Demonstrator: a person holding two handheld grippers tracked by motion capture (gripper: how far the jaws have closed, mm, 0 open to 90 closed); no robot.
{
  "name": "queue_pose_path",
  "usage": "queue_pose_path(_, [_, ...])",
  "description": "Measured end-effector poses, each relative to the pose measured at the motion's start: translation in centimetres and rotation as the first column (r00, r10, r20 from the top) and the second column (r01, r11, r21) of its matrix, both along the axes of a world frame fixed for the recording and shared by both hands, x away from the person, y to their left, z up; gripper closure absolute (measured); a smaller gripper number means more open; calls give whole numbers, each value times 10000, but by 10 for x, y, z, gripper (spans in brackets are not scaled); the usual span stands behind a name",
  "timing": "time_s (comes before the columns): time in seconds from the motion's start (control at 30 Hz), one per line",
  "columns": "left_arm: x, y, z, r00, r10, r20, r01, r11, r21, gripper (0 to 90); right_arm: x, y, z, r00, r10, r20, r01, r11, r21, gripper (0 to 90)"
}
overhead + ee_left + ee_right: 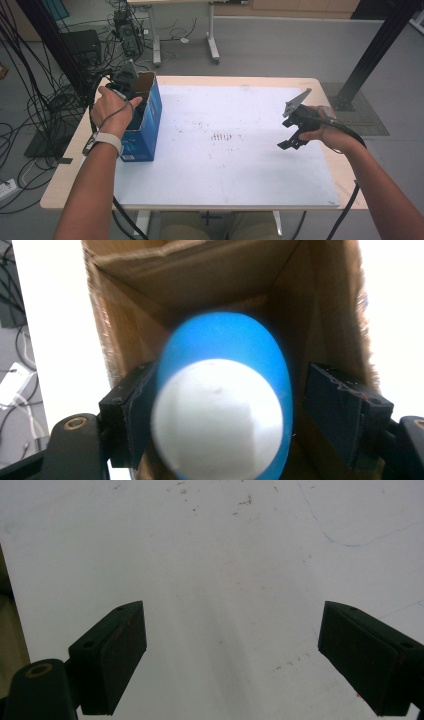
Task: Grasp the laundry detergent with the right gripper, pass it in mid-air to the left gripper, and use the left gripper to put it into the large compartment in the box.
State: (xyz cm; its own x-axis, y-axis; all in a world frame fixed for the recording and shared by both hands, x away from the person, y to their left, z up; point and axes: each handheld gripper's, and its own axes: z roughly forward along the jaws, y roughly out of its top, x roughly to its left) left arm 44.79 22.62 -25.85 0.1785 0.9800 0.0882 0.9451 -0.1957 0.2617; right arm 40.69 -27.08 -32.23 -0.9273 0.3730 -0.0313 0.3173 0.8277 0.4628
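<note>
Nearest the lens of the left gripper view, a smooth blue-and-white egg-shaped object (222, 400), apparently hard plastic, is seen blurred between the two black jaws of the left hand-held gripper (225, 425). The egg is positioned within the mouth of the open cardboard box with blue printed sides (145, 117), above its brown interior (200, 285). The left jaw appears to lie against the egg's flank, while a clear gap is visible at the right jaw; the grasp is therefore read as released, the egg being no longer clamped.

In the high view, the left hand (112, 107) is held over the top of the box, which stands upright at the left of the white sheet (235, 150) covering the desk (65, 190). The right hand-held gripper (295, 132) is held well apart from the box, over the right part of the sheet; its jaws are spread wide with nothing between them, as confirmed in the right gripper view (230, 665).

The egg is judged to be light, rigid and slippery, its curved glossy surface offering little friction. A hold is best taken across the widest girth, where the pads can be seated squarely; a grip nearer either end would be expected to squeeze it out. Whether it is hollow or fragile cannot be told.
</note>
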Motion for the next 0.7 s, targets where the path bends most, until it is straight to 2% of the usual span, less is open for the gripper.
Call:
queue_pose_path(0.03, [-1, 0, 4, 9999, 1, 147, -2, 10000, 60, 229, 0, 0, 0, 10000, 21, 8, -21, 10000, 0, 120])
queue_pose_path(0.07, [-1, 0, 5, 9999, 7, 162, -8, 10000, 64, 164, 0, 0, 1, 10000, 0, 21, 0, 10000, -15, 119])
queue_pose_path(0.27, [-5, -3, 24, 9983, -385, 433, 384, 9993, 13, 114, 0, 0, 2, 10000, -25, 30, 25, 10000, -53, 119])
queue_pose_path(0.37, [-7, -7, 34, 9969, -429, 667, 428, 9991, 19, 74, 0, -1, 3, 10000, -82, 52, 82, 10000, -10, 118])
queue_pose_path(0.47, [-9, -11, 42, 9941, -763, 777, 772, 9970, -87, 57, 0, 0, 6, 10000, -95, 24, 95, 10000, -6, 117])
queue_pose_path(0.53, [-12, -15, 49, 9900, -1043, 950, 1058, 9943, -109, 41, 0, 0, 7, 10000, -80, 35, 80, 10000, -31, 116])
queue_pose_path(0.6, [-14, -19, 57, 9830, -1456, 1116, 1486, 9887, -187, 42, 1, -1, 9, 10000, -61, 70, 62, 10000, -48, 114])
queue_pose_path(0.67, [-16, -26, 64, 9750, -1818, 1276, 1847, 9827, -110, 45, 1, -1, 11, 9999, -92, 79, 93, 9999, -44, 114])
queue_pose_path(0.7, [-18, -31, 69, 9676, -2143, 1335, 2179, 9759, -129, 40, 1, -1, 12, 9999, -94, 90, 95, 9999, -63, 114])
